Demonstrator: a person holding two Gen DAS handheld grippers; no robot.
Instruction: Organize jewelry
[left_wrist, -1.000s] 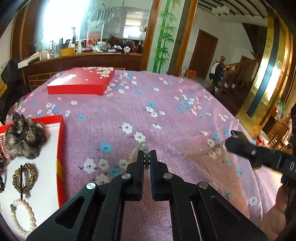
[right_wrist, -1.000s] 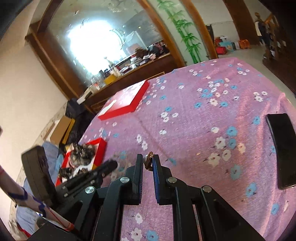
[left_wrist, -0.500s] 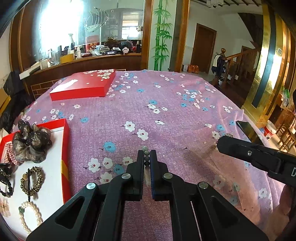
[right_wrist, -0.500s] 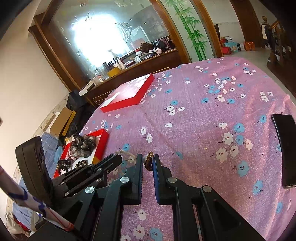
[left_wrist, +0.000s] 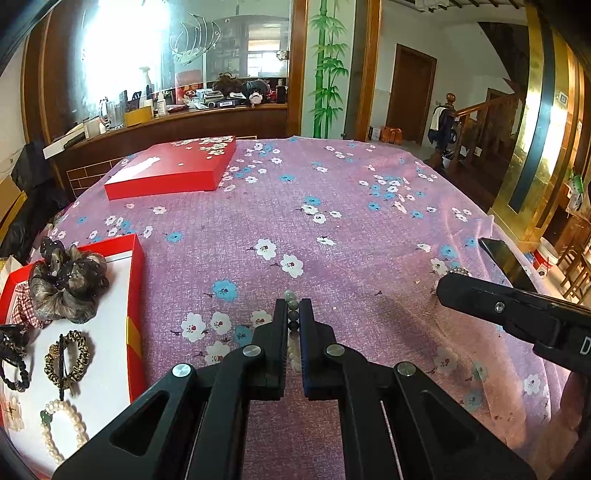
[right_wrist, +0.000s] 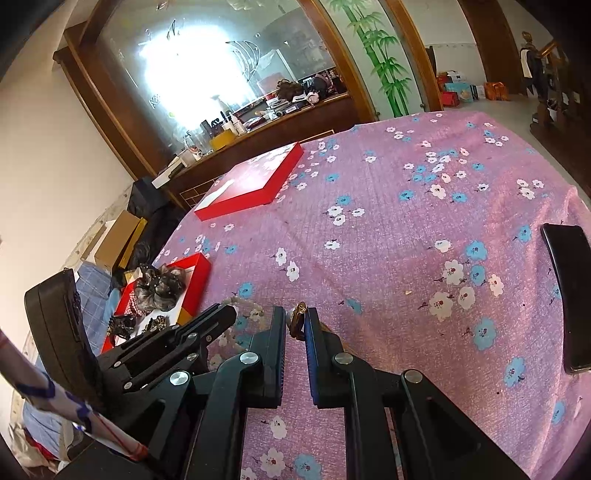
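My left gripper (left_wrist: 293, 308) is shut on a string of beads (left_wrist: 291, 314), green and dark at the top, white lower down, held just above the purple flowered cloth (left_wrist: 332, 206). The same string (right_wrist: 243, 308) shows past the left gripper's fingers (right_wrist: 218, 317) in the right wrist view. My right gripper (right_wrist: 296, 320) is shut on a small gold and brown piece of jewelry (right_wrist: 297, 321). An open red tray (left_wrist: 135, 295) at the left holds a brown hair scrunchie (left_wrist: 66, 284), a gold braided hair clip (left_wrist: 68, 360) and a pearl bracelet (left_wrist: 66, 428).
A closed red box lid (left_wrist: 173, 168) lies at the far left of the table. A black phone (right_wrist: 569, 295) rests near the right edge. A wooden counter (left_wrist: 177, 125) with clutter stands behind the table. A person's sleeve (right_wrist: 55, 402) is at the lower left.
The left gripper has lifted and tilted, so the bead string hangs off the cloth and the tray has slid right in its view. The right gripper has barely moved with its gold piece.
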